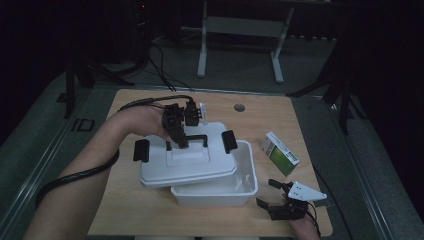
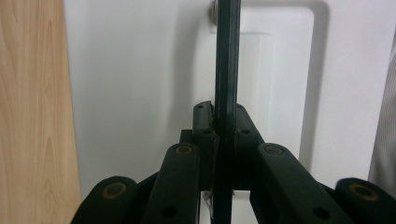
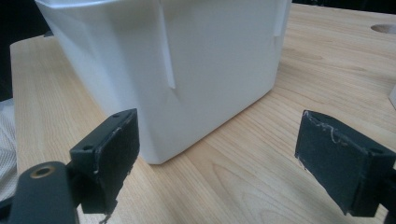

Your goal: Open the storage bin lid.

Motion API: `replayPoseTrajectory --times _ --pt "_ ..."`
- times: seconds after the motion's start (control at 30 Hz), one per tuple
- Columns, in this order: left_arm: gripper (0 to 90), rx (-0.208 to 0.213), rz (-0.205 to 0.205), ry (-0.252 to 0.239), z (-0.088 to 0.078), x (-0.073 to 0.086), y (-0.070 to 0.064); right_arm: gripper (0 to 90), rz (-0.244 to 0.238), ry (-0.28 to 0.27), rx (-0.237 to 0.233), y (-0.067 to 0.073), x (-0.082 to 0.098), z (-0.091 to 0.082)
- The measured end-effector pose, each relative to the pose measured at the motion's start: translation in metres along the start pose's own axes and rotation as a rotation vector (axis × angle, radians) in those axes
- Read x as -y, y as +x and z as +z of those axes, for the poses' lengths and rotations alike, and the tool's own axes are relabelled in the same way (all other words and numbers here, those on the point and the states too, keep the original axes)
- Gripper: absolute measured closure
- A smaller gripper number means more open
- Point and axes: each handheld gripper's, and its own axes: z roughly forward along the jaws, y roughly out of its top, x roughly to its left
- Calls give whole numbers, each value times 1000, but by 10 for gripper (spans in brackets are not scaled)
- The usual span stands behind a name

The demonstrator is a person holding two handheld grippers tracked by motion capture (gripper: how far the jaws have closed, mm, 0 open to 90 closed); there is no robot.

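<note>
Lid (image 1: pixel 190 165) covers most of white bin (image 1: pixel 235 192); interior mostly hidden. Print on green/white box (image 1: pixel 281 153) too small to read. Small clear item (image 1: pixel 203 111) behind left gripper (image 1: pixel 179 142): can't ID. Person's forearms cut off at btm edge.

We find ourselves in a dim lab or test room: a wooden table (image 1: pixel 150 210) with a cable hole (image 1: pixel 239 107), grey carpet, black stand legs and a white-framed bench (image 1: pixel 240 30) behind.
</note>
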Motion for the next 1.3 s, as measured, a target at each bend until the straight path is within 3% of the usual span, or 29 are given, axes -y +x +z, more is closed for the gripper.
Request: replayPoseTrajectory --times 0.53,0.77,1.3 --pt "843 -24 -89 5 -11 61 -1 133 -5 5 2 1 -1 1" --pt "843 -33 -119 -20 -12 88 -4 133 -2 5 4 1 -1 1" --pt "843 -53 -231 -20 -12 155 -9 133 -1 6 9 1 -1 1"
